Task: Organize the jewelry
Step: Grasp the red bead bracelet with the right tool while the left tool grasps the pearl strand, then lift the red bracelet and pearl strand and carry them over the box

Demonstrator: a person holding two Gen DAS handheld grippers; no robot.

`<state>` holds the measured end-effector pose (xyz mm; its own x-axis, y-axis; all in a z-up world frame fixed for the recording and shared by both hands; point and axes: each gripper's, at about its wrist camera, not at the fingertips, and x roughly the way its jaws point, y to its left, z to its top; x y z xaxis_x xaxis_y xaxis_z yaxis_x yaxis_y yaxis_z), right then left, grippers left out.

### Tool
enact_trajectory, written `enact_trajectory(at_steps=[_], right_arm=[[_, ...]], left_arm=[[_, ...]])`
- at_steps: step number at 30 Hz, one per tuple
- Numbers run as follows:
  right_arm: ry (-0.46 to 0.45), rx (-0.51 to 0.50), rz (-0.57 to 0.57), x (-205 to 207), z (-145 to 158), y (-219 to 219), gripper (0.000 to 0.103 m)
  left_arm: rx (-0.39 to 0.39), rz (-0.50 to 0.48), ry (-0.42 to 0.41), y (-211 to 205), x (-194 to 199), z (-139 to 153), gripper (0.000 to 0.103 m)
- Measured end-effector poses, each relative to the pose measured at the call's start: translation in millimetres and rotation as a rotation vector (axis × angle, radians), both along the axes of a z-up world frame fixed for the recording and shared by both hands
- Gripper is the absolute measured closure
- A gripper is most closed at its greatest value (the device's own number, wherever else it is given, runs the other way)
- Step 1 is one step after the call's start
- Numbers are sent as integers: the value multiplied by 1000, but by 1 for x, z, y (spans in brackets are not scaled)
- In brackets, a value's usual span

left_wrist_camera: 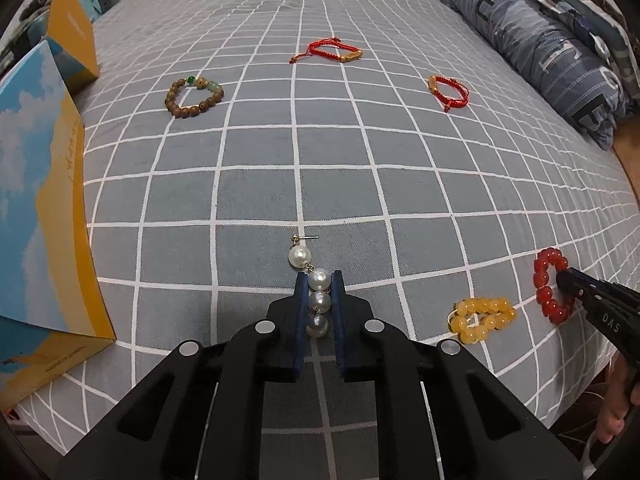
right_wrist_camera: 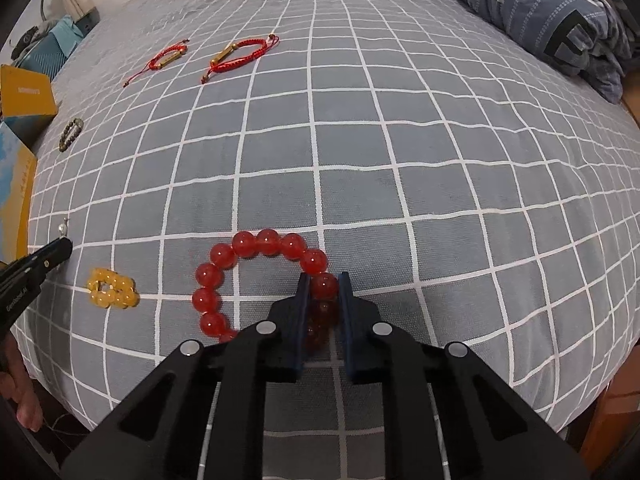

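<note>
My left gripper (left_wrist_camera: 319,278) is shut on a pearl drop earring (left_wrist_camera: 316,284); three pearls sit between the blue pads, and the top pearl and gold post stick out ahead on the bed. My right gripper (right_wrist_camera: 324,280) is shut on a red bead bracelet (right_wrist_camera: 256,248), gripping its right side while the loop lies on the bed. The right gripper also shows in the left wrist view (left_wrist_camera: 568,280) at the red bracelet (left_wrist_camera: 548,280). A yellow bead bracelet (left_wrist_camera: 482,318) lies between the two grippers; it shows in the right wrist view too (right_wrist_camera: 112,288).
The bed has a grey checked sheet (left_wrist_camera: 280,168). A wooden bead bracelet (left_wrist_camera: 194,96) and two red cord bracelets (left_wrist_camera: 330,50) (left_wrist_camera: 448,90) lie farther away. Yellow-and-blue boxes (left_wrist_camera: 40,208) stand on the left edge. A folded blue quilt (left_wrist_camera: 540,40) lies at the right.
</note>
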<state>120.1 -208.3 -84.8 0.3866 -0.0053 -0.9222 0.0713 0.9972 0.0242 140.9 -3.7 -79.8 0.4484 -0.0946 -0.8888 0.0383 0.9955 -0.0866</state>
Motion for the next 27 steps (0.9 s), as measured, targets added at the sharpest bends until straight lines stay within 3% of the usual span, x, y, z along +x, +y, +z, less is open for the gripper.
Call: enact_trajectory(at_steps=[14, 22, 27], right_arm=[[-134, 99, 7, -15, 29, -6, 90], [-304, 162, 55, -29, 62, 1, 90], [-426, 131, 84, -42, 82, 8, 90]], left_arm=[[-17, 3, -77, -3, -18, 25, 92], [-41, 22, -162, 0, -36, 51, 92], [-42, 25, -217, -1, -46, 65, 92]])
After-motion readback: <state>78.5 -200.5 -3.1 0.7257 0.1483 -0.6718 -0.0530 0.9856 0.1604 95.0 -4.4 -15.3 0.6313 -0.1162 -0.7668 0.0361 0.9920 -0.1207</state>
